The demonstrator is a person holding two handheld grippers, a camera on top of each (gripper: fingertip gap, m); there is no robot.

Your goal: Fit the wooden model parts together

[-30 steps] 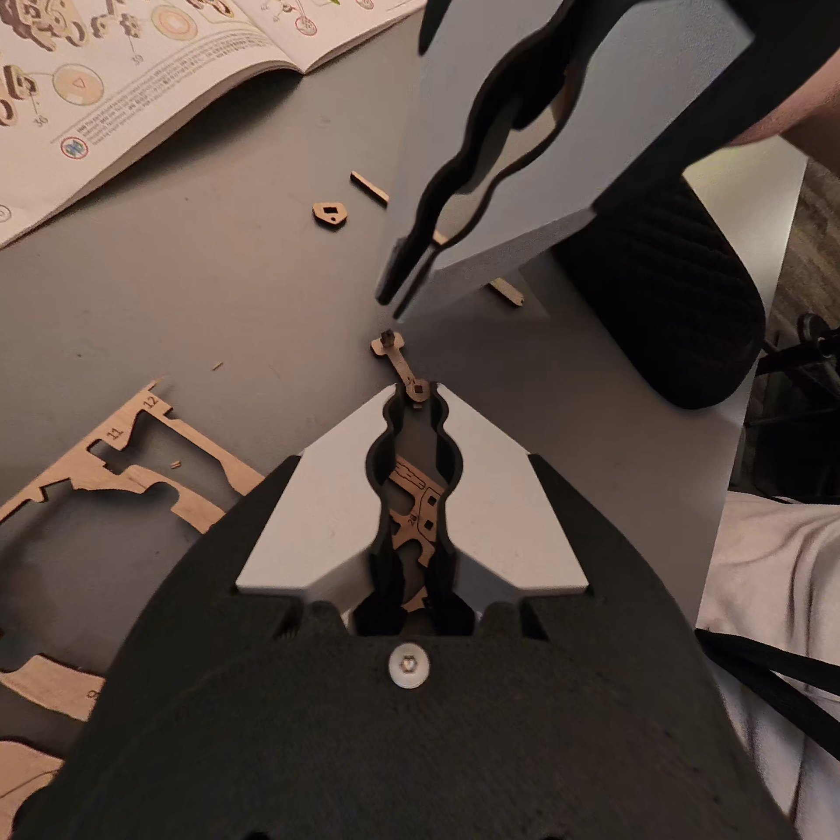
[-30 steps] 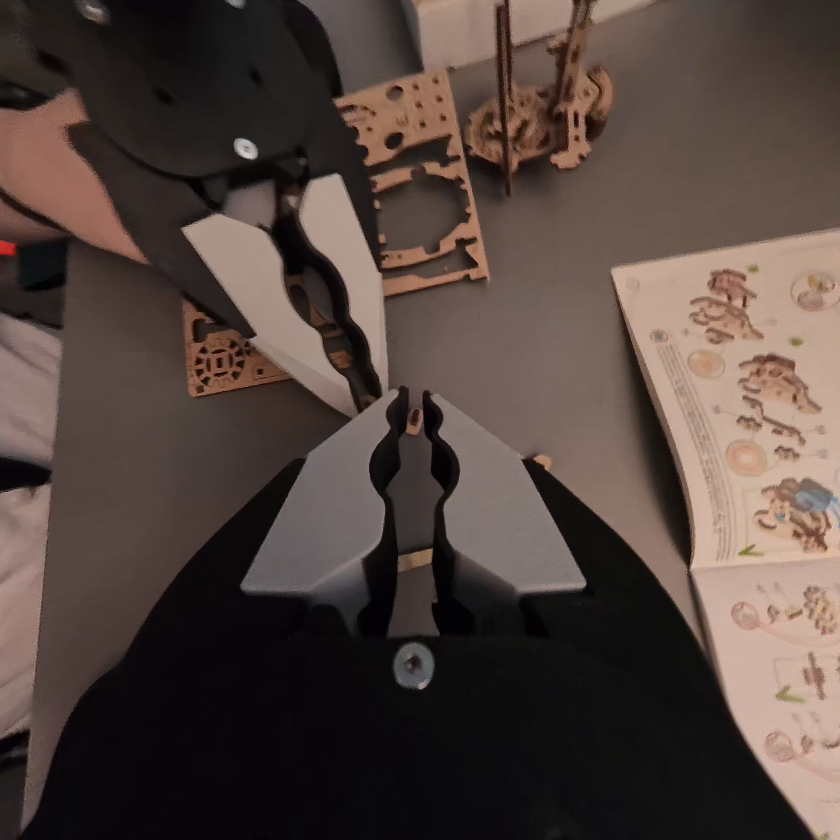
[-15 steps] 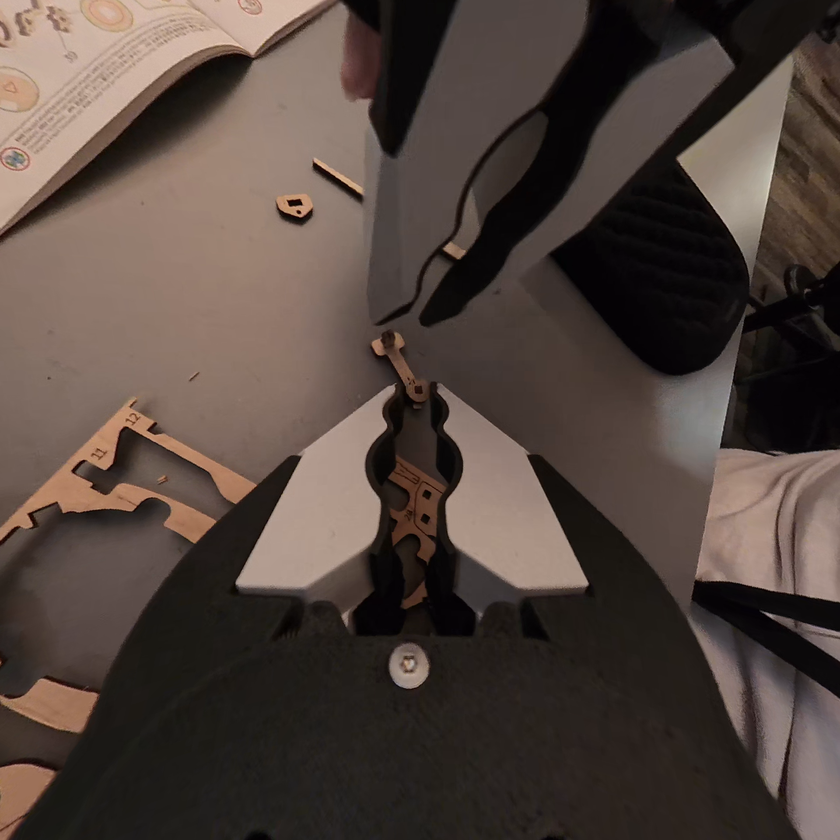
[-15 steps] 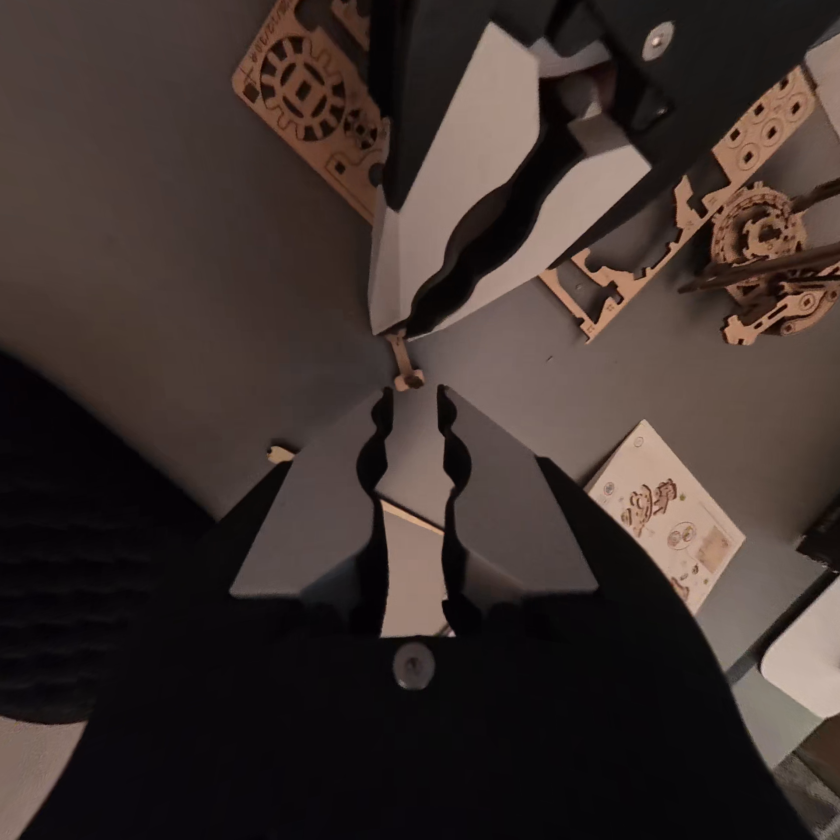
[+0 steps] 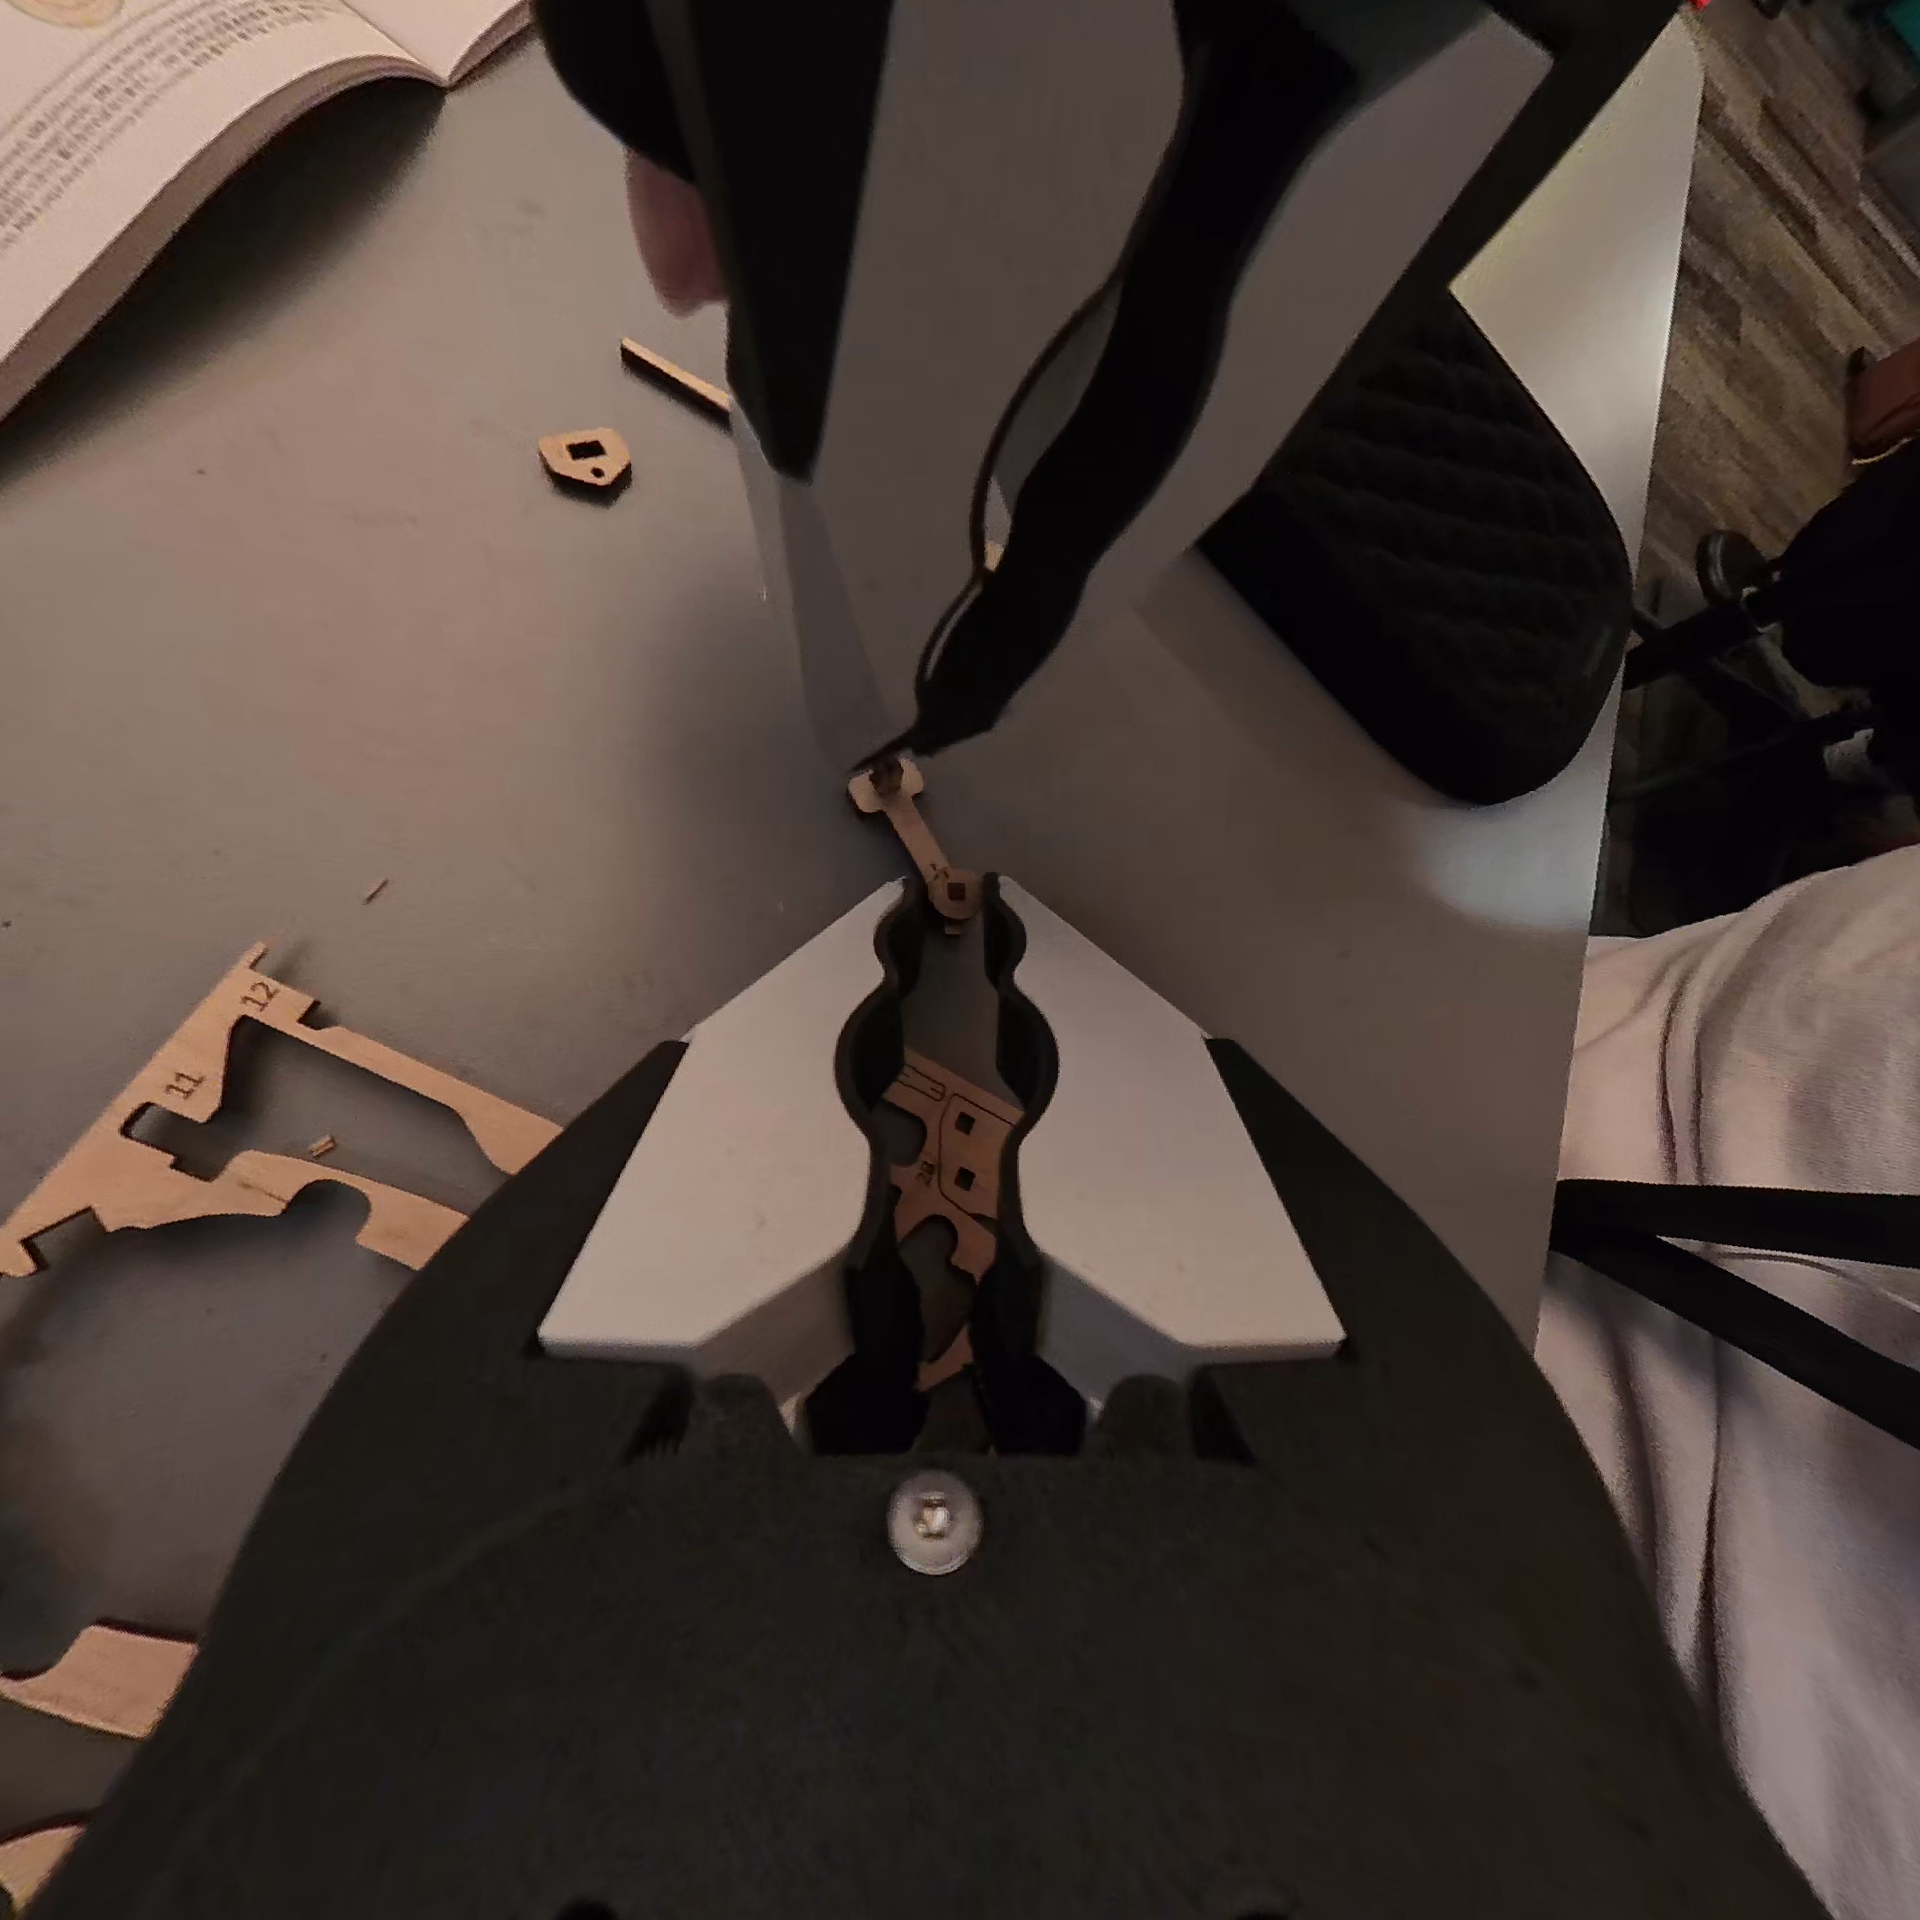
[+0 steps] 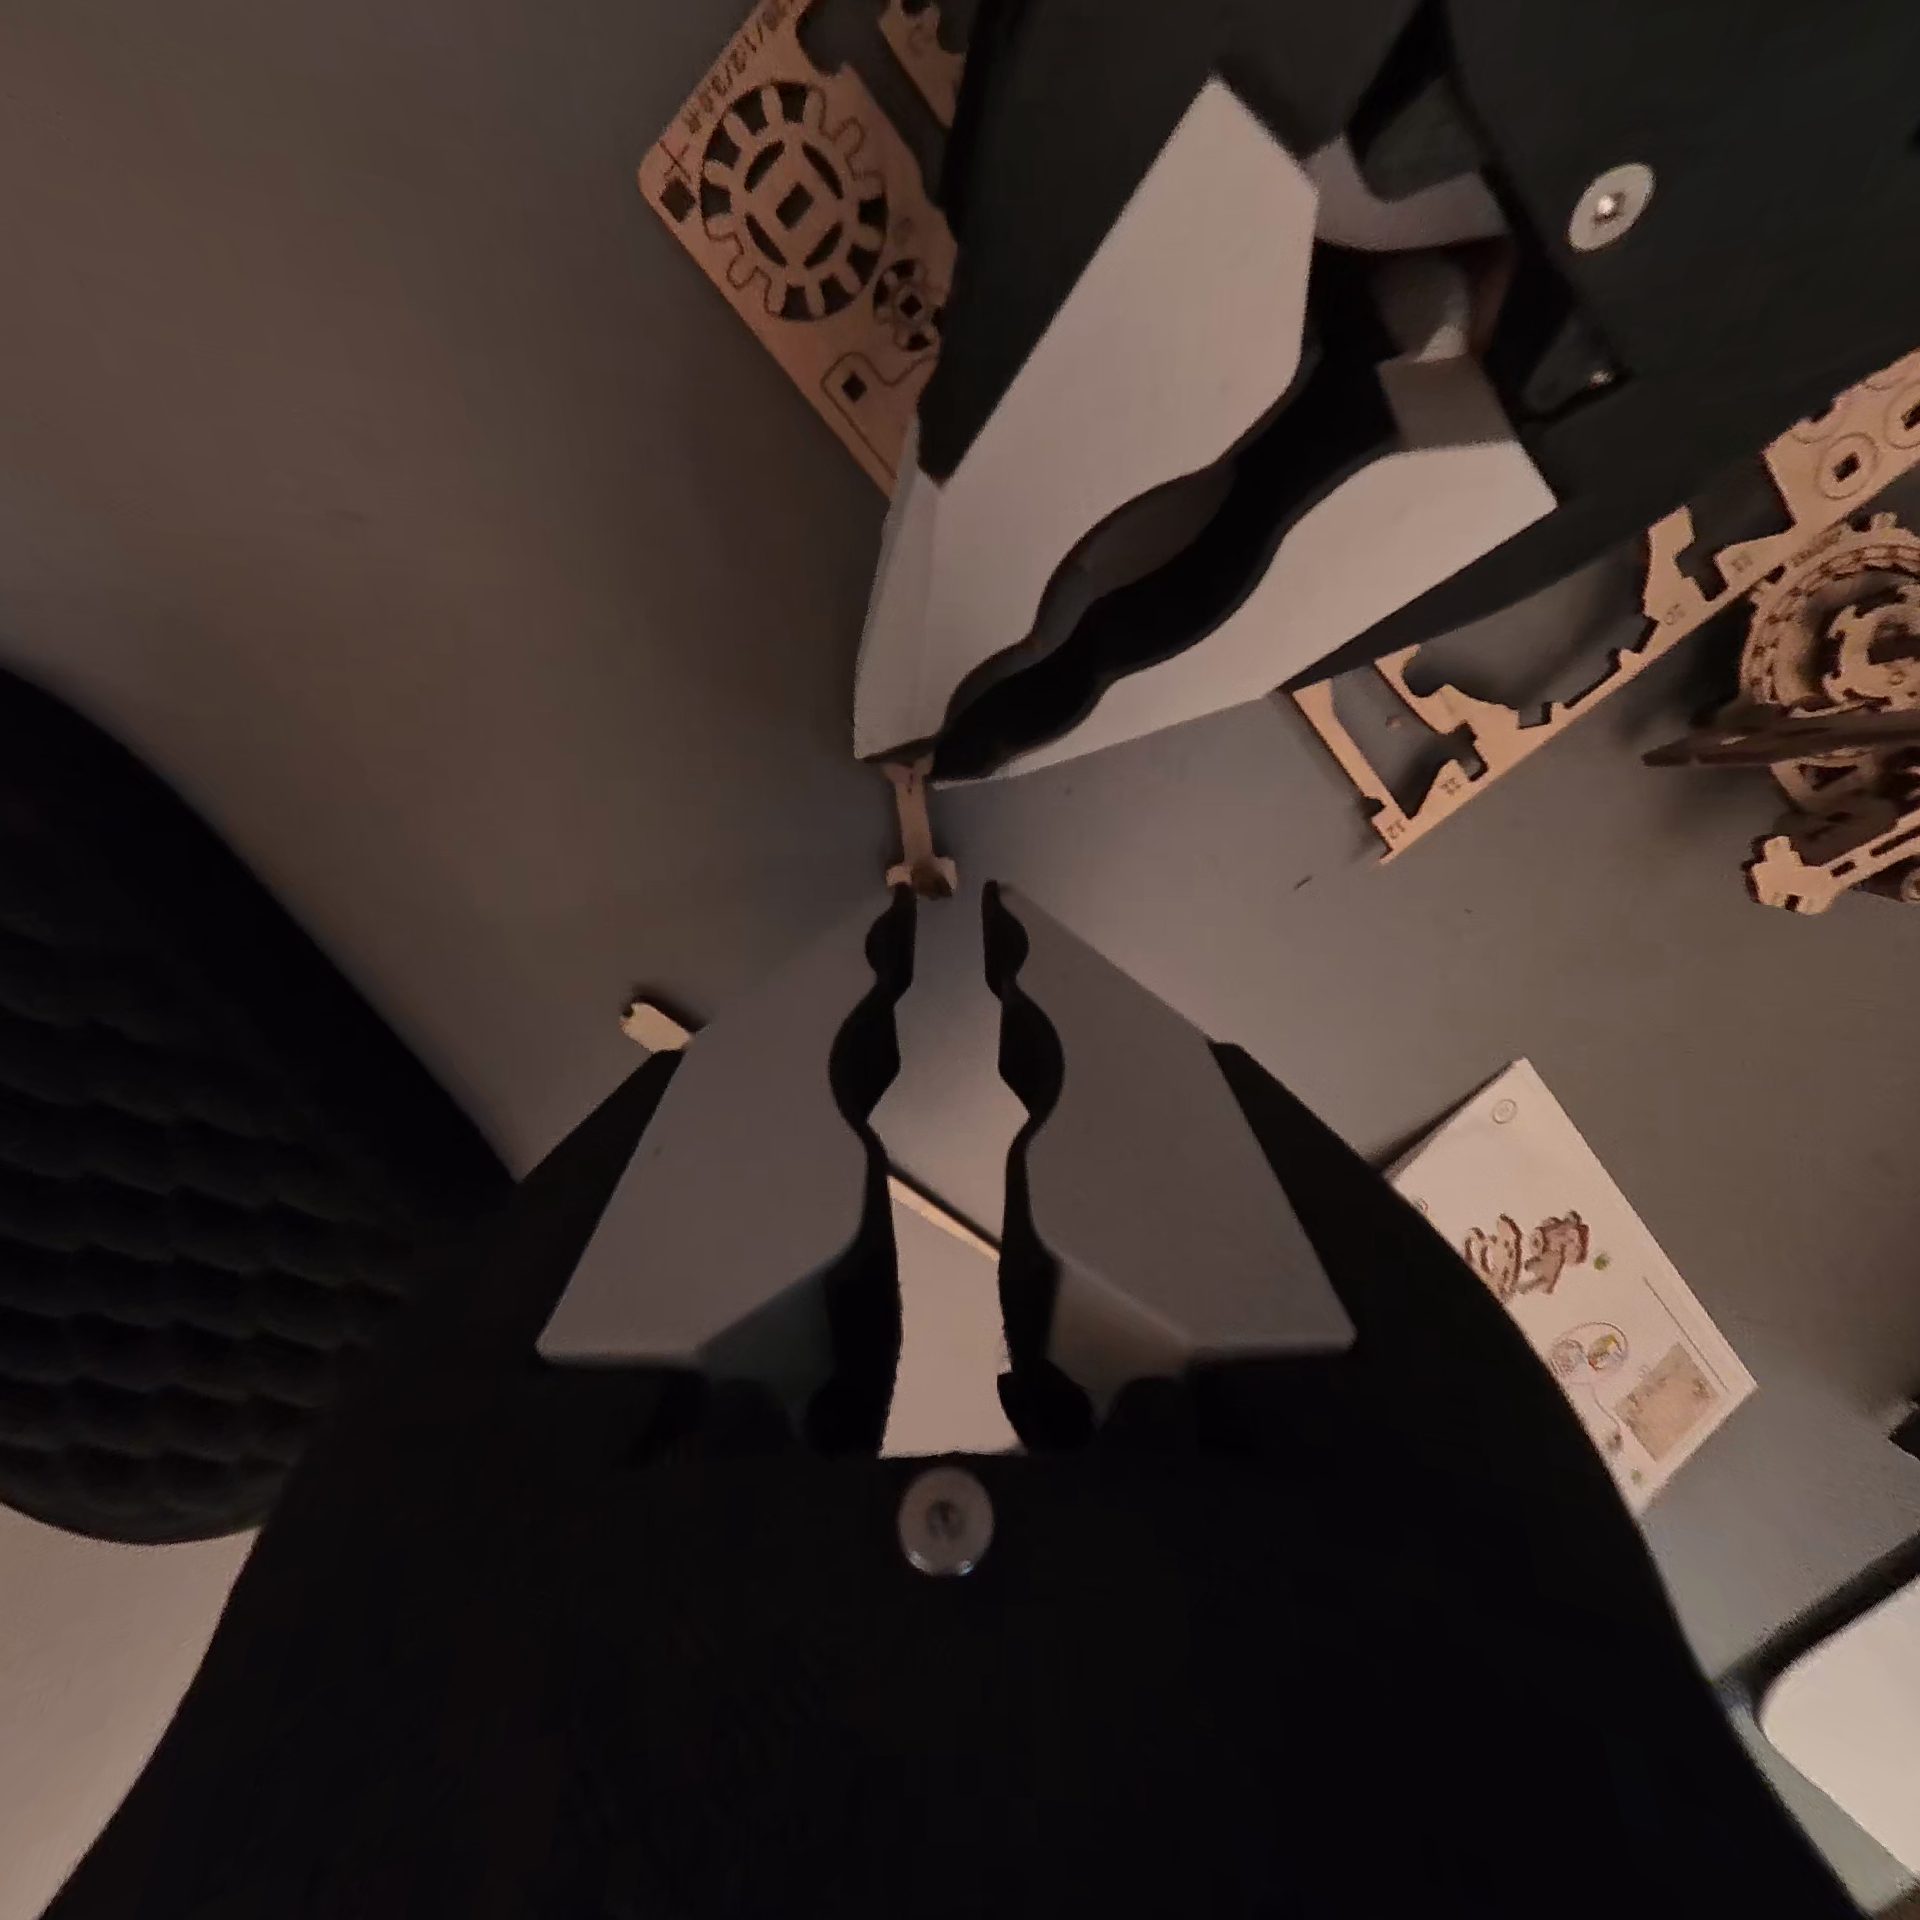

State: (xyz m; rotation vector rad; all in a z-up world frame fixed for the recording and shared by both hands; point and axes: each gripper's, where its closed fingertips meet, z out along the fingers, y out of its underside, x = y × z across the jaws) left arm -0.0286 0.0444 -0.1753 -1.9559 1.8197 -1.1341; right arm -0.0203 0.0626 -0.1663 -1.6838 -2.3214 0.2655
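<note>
Pinching fingers (image 5: 904, 935) of the left gripper (image 5: 951, 896) are clamping one end of a small wooden link (image 5: 920, 831), which is sticking out past their tips above the grey table (image 5: 312, 675). At the link's far end a tiny cross piece (image 5: 883, 779) is sitting, and the right gripper (image 6: 948, 902) is hovering just beside that end with its fingers parted and nothing between them. Seen from the left wrist, its tips are almost touching the cross piece.

Judging by this, the small joint at the link's far end looks made or nearly made, while most of the model is waiting: punched-out wooden sheets (image 5: 239, 1143) are lying near the link, a loose tag-shaped part (image 5: 584, 484) farther off, and a partly built assembly (image 6: 1829, 707) well away.

Whether the cross piece is fully seated is hard to tell; it is tiny and dim. Another sheet is showing only through the gap between the left fingers, and the instruction booklet (image 5: 156, 125) is cut off by the frame edge.
</note>
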